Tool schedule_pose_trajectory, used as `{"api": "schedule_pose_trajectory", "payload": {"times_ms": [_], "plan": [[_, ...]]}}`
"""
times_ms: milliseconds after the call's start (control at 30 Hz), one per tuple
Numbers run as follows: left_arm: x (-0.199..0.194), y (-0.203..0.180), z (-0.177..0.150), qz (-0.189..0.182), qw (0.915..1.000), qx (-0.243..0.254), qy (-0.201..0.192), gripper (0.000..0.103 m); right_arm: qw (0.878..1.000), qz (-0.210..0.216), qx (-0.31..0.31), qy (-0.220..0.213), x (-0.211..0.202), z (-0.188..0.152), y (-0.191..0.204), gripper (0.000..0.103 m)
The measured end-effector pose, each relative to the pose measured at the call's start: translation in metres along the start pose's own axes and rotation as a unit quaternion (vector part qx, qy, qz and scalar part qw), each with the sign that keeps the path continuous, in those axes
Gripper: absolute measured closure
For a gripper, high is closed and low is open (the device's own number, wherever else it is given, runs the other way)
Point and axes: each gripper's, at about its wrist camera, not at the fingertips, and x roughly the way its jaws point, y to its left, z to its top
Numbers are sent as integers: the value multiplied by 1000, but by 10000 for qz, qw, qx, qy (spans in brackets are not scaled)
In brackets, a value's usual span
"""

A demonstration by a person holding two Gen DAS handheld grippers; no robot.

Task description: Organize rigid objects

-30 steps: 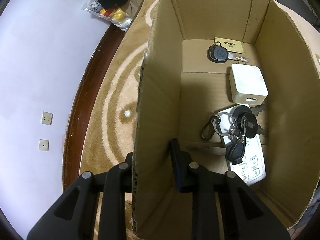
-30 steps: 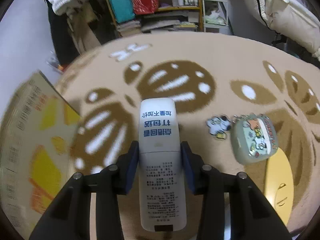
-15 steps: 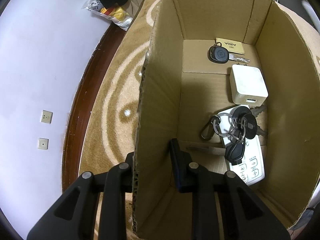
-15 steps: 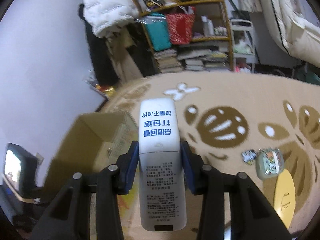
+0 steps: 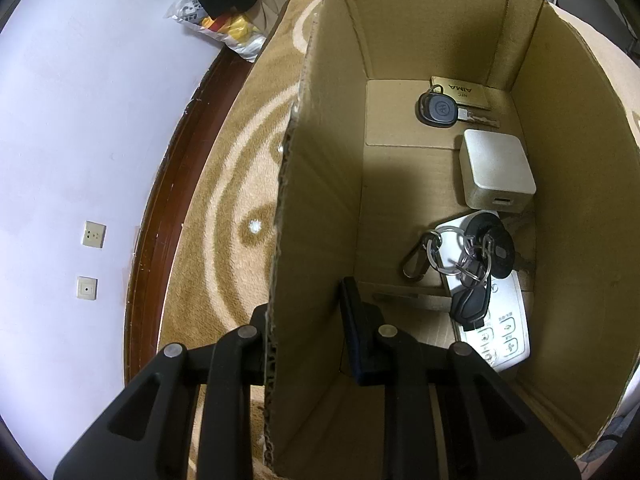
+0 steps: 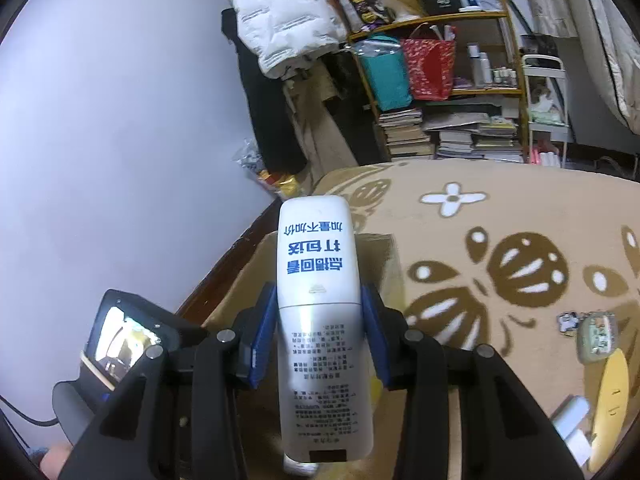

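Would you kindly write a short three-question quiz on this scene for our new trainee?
1. True or false: the left claw is shut on the cardboard box wall.
2. What does the right claw hold? A) white remote B) bunch of keys C) charger
3. Name the white cube lying inside the box.

Key: 1. True. 2. A, the white remote. 3. The charger, lying between the black key and the bunch of keys.

A lived-in home room: patterned carpet [image 6: 500, 216], cluttered bookshelf [image 6: 452, 92], hanging coats [image 6: 280, 12].
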Motion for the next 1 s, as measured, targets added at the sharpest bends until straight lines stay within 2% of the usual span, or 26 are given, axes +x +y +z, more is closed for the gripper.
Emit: {"api": "schedule_pose_trajectory", "payload": {"times_ms": [167,333,433,567,667,800,867,933,1000], "plan": [[0,0,-1,-20,10000,-25,9,80,9998,90,36,168,12,-7,9,59],[0,1,0,-28,10000,-8,2,80,9992,-32,63,389,24,-16,6,59],[-1,2,-3,-49,10000,46,-52,80,9992,-226,10,322,22,-17,2,62],[-2,2,-3,-53,10000,37,-51,81,9998,-106,-30,147,15,-12,0,65],[-3,1,-2,3,10000,49,-58,81,9987,-359,-340,-87,5,-8,5,65],[-4,3,-2,-23,10000,29,-53,81,9946,-816,-610,-170,0,2,-5,65],[-4,3,-1,-15,10000,37,-64,80,9957,-826,-354,-216,-4,11,-21,60],[-4,2,-1,-2,10000,51,-56,80,9949,-945,-181,-287,-9,17,-35,42],[-3,3,0,-18,10000,34,-48,80,9929,-1140,15,-339,-14,22,-53,36]]}}
